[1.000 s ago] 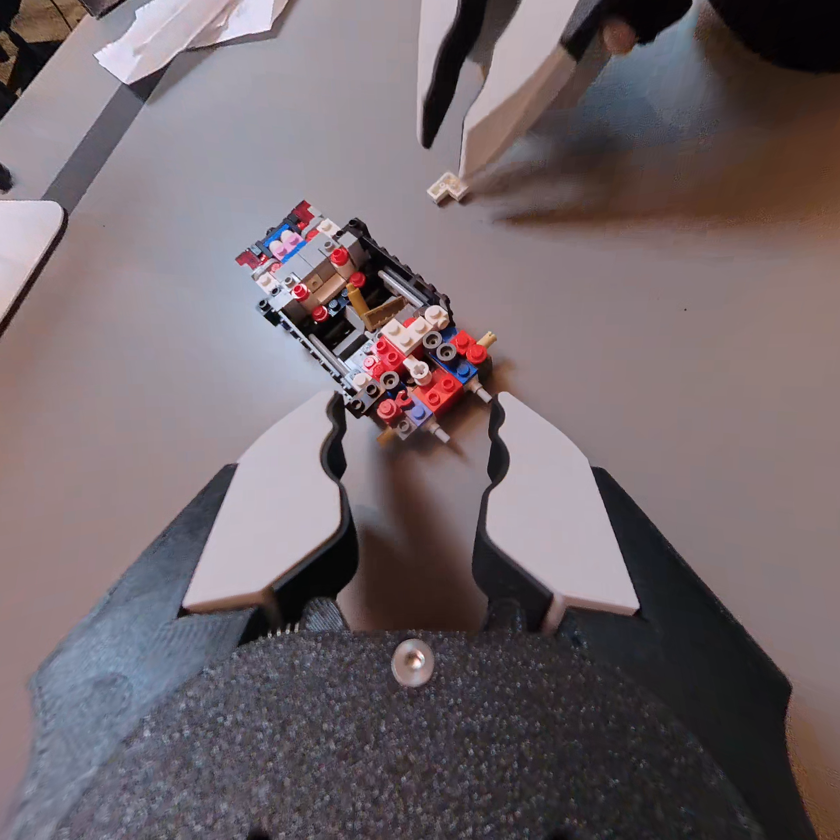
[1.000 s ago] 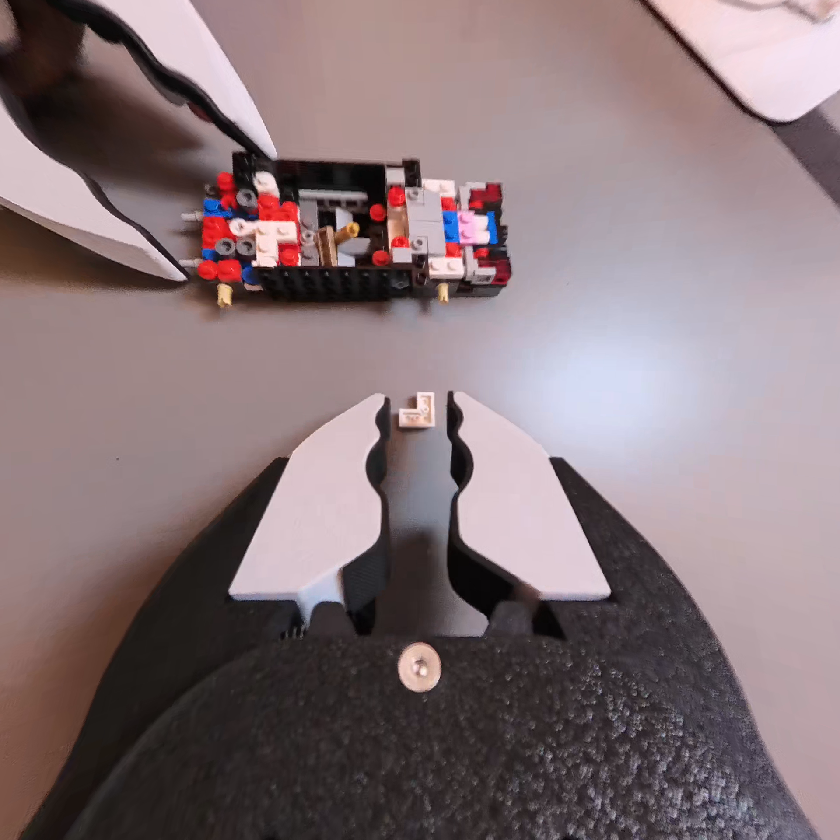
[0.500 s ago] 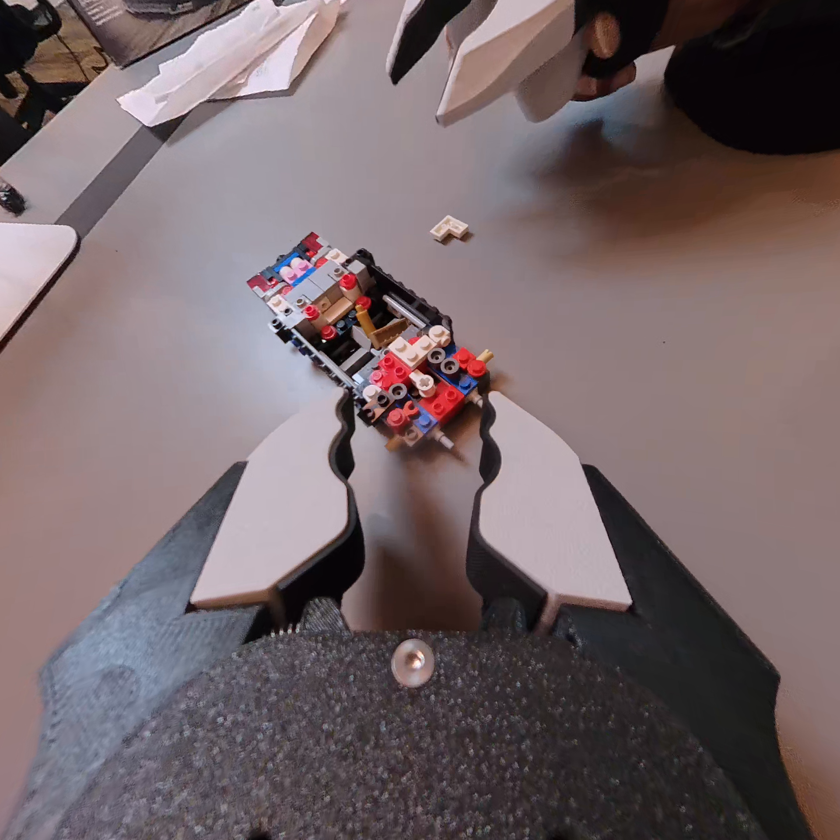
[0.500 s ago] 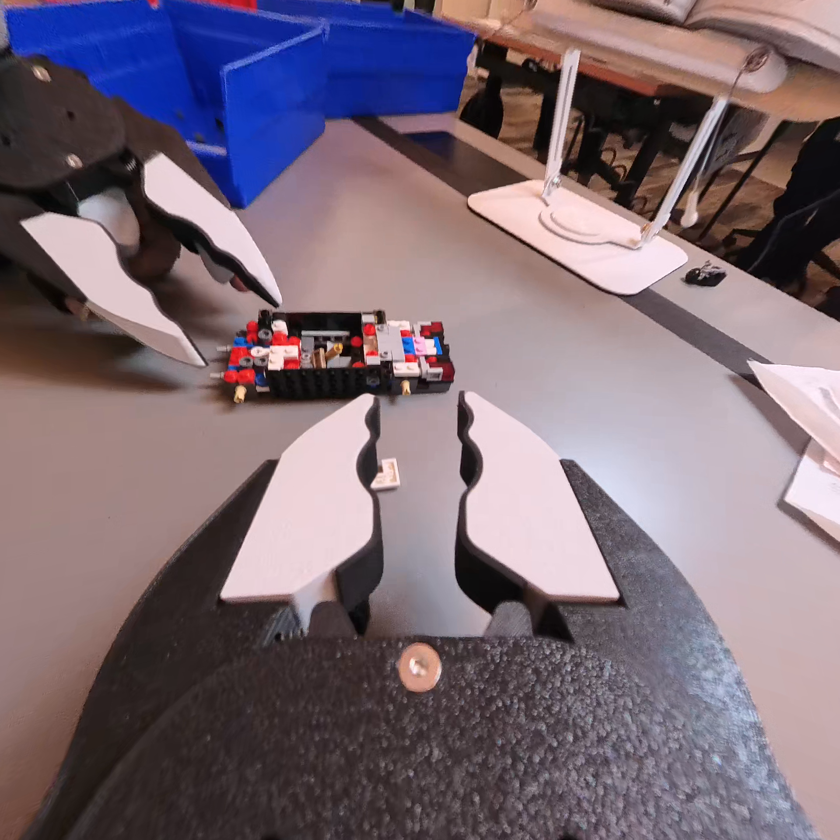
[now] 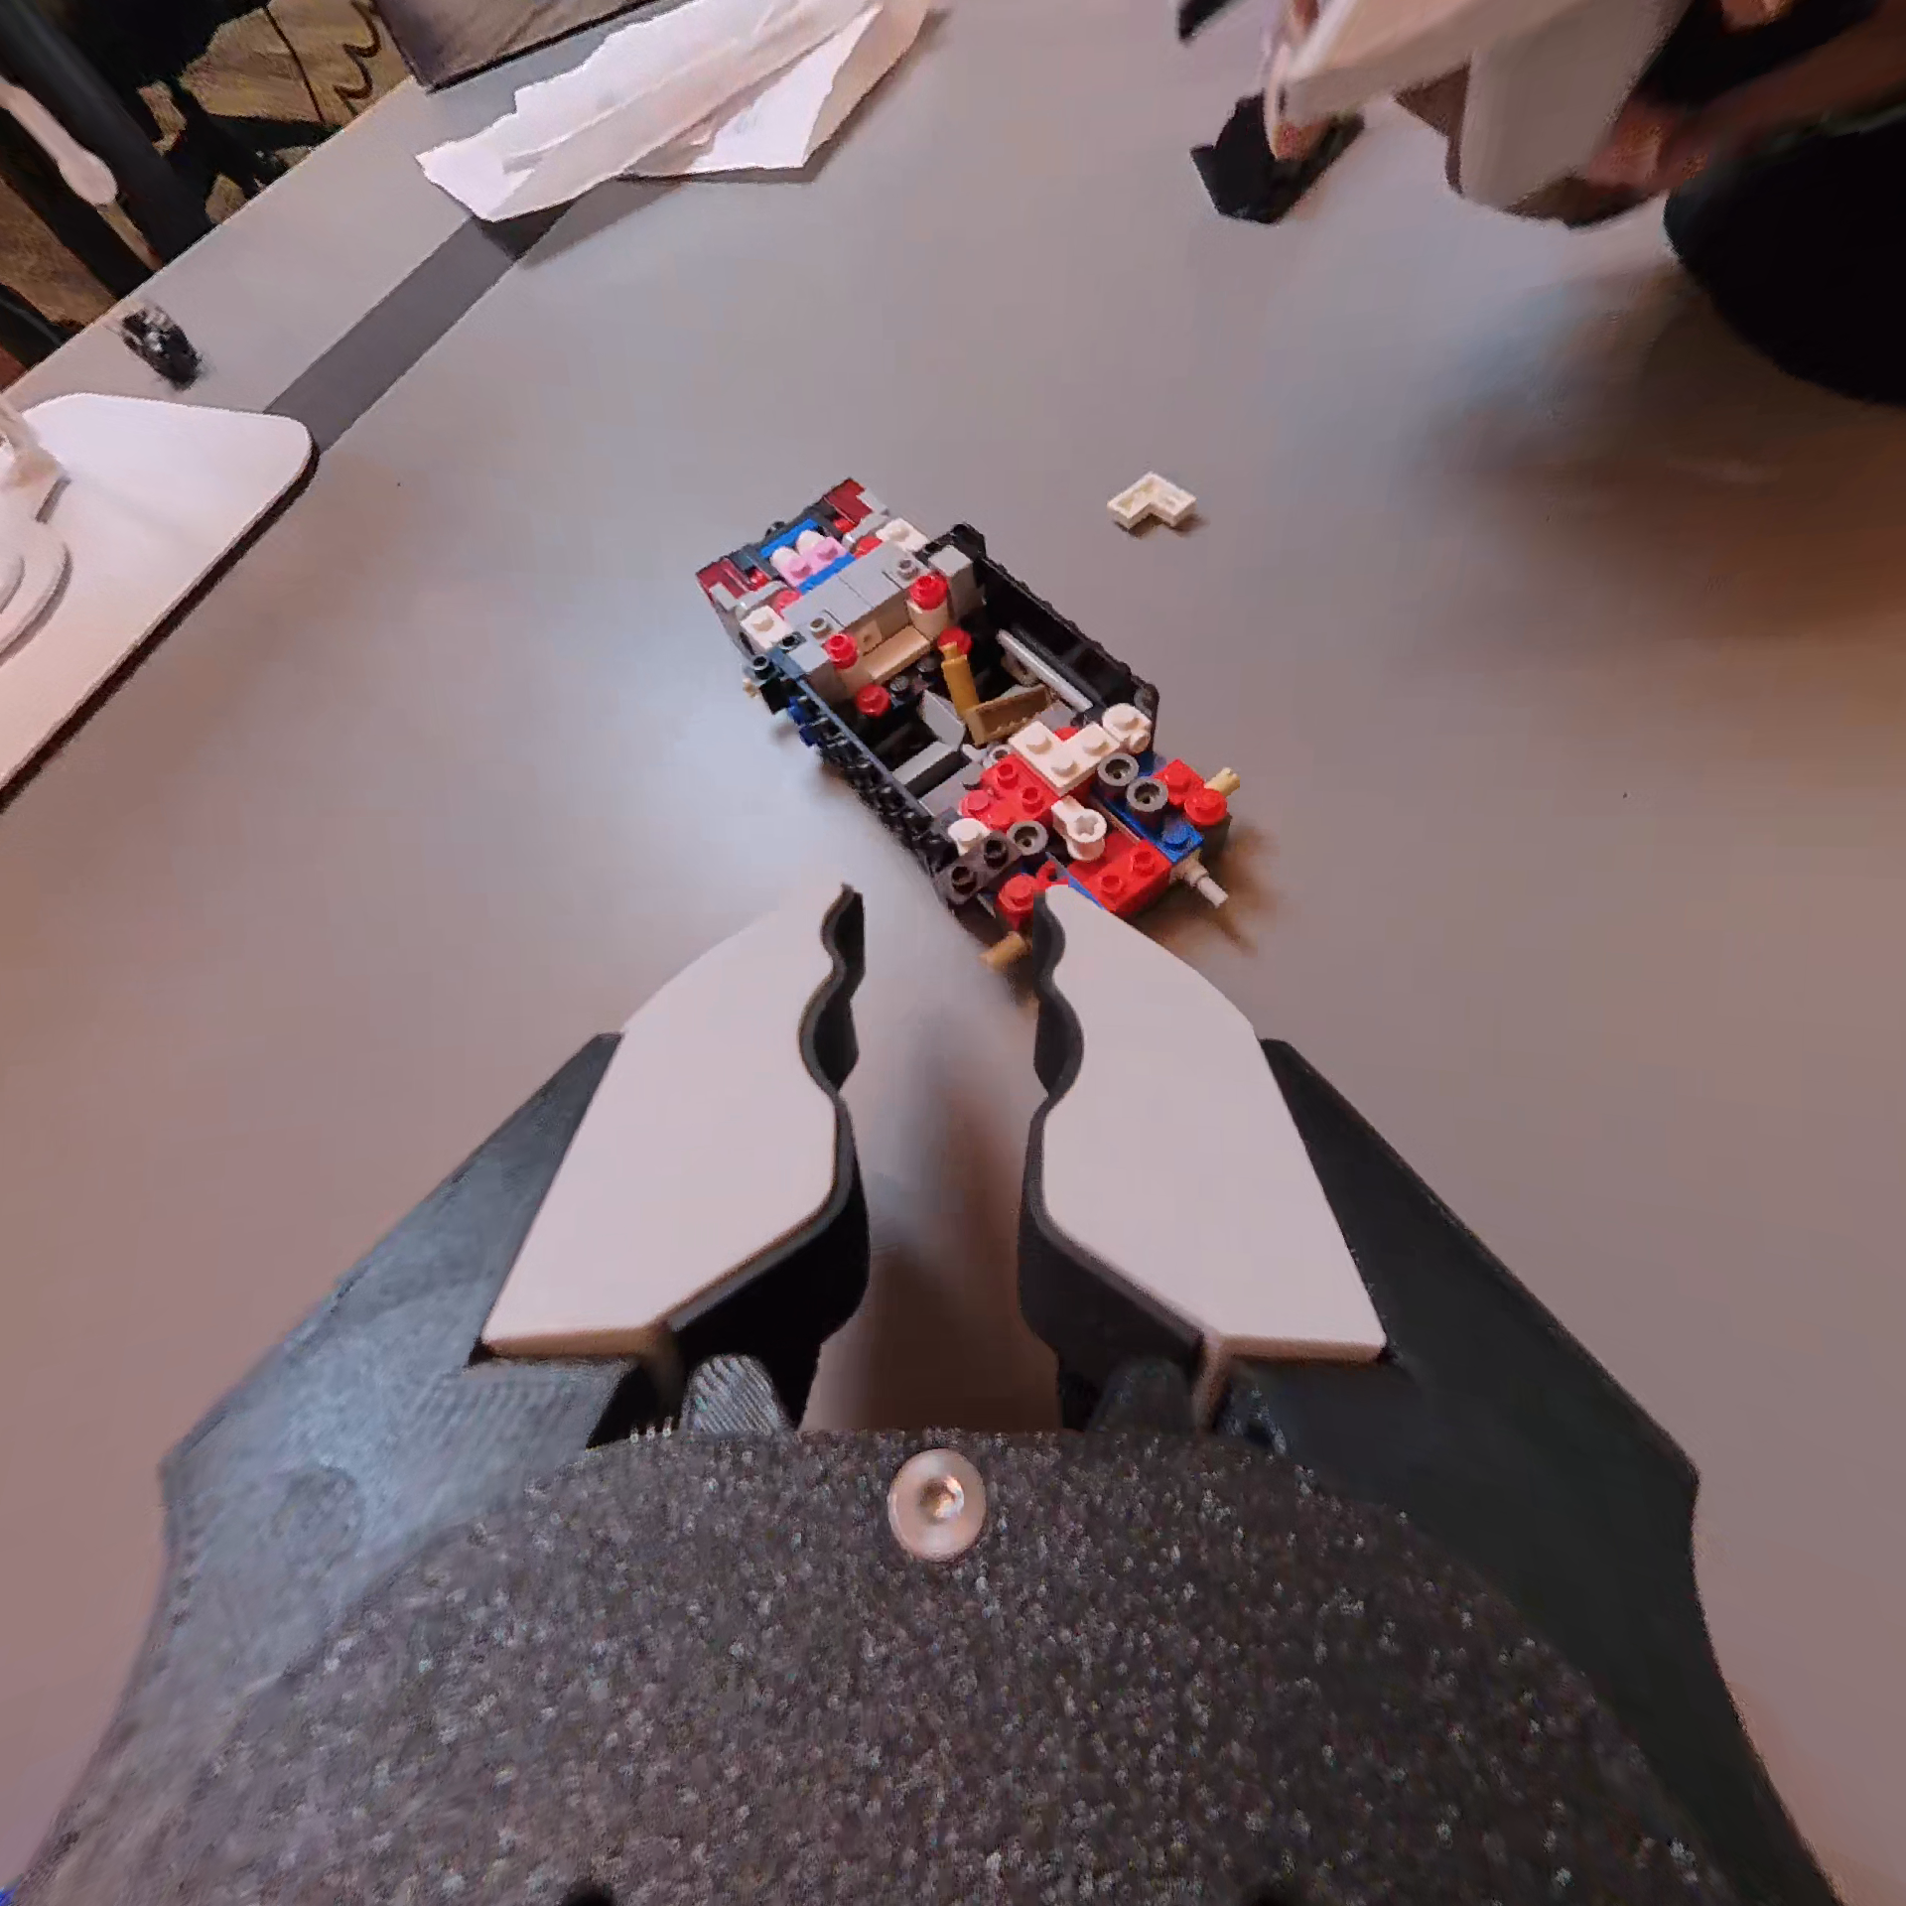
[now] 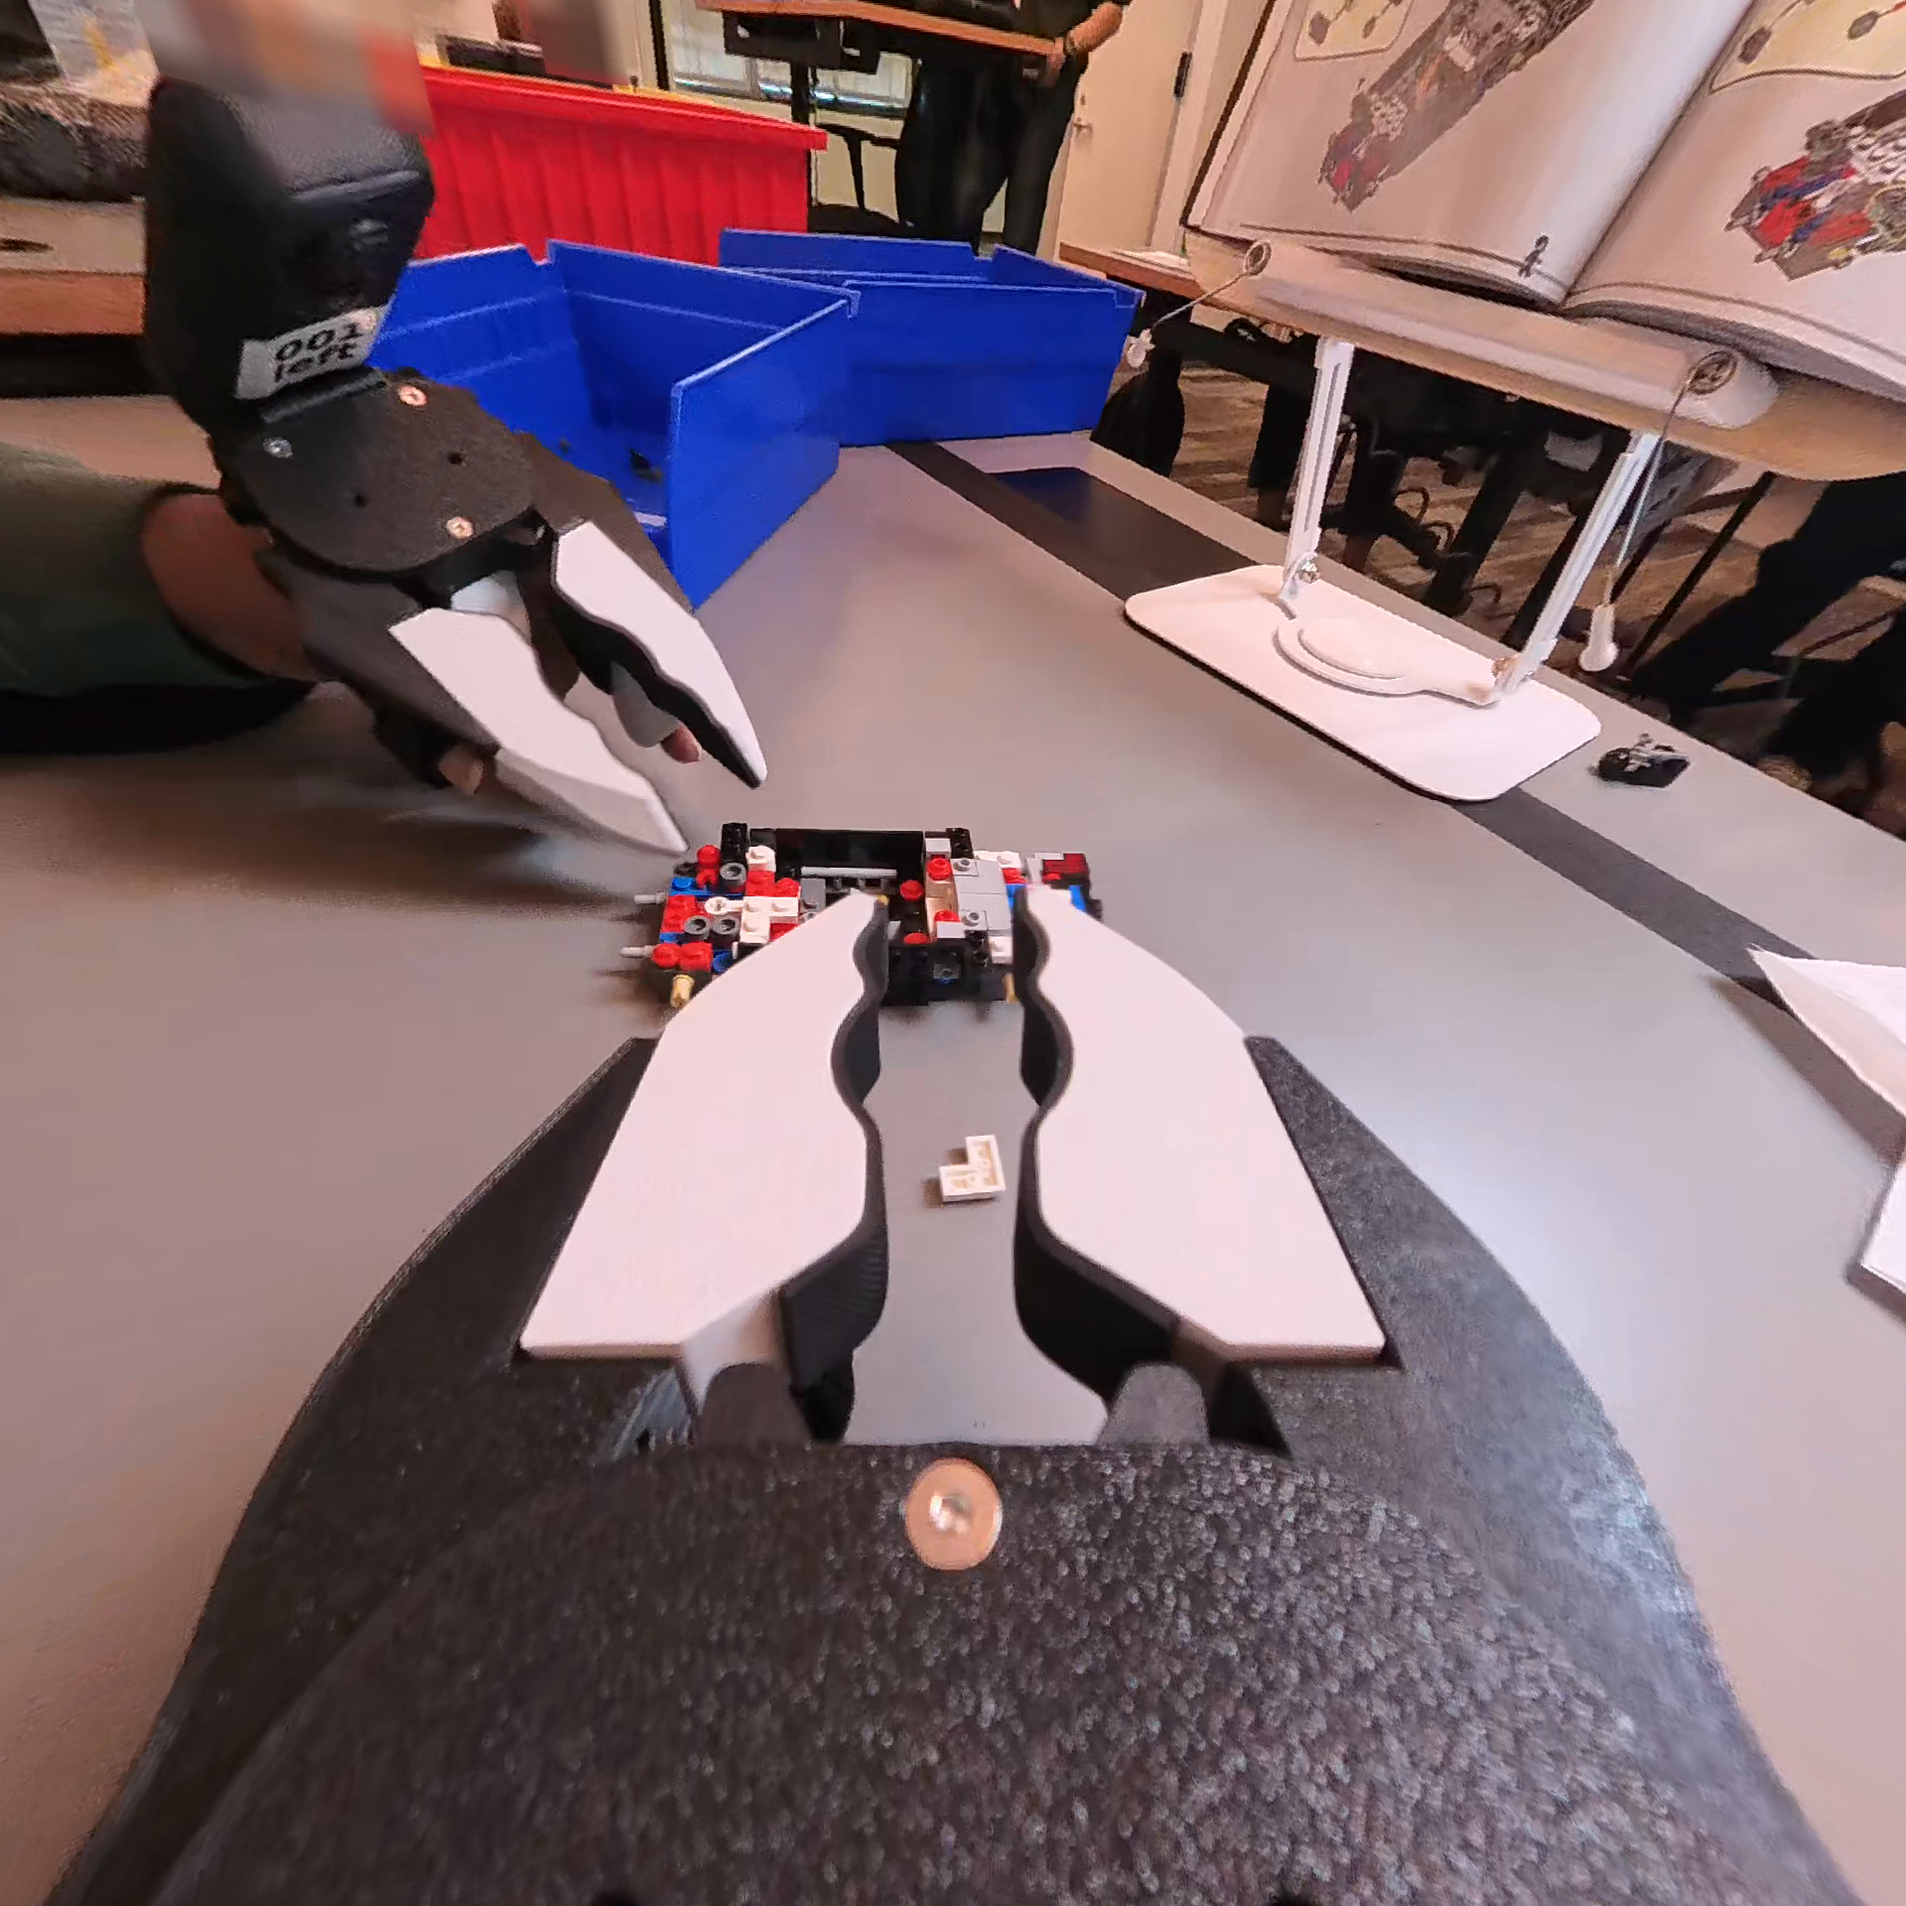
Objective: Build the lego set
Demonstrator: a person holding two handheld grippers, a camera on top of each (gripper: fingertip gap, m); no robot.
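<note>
We see a grey bench (image 6: pixel 1289 846) across the frame, blue bins (image 6: pixel 722 351) and a red bin (image 6: pixel 619 175) at upper left, a white book stand (image 6: pixel 1372 660) at upper right.

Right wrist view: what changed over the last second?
The right gripper lifted up and back from the white L-shaped piece, which lies loose on the table, never gripped. The left gripper narrowed its fingers and eased off the lego model. Model and piece stayed put; both grippers are open and empty.
</note>
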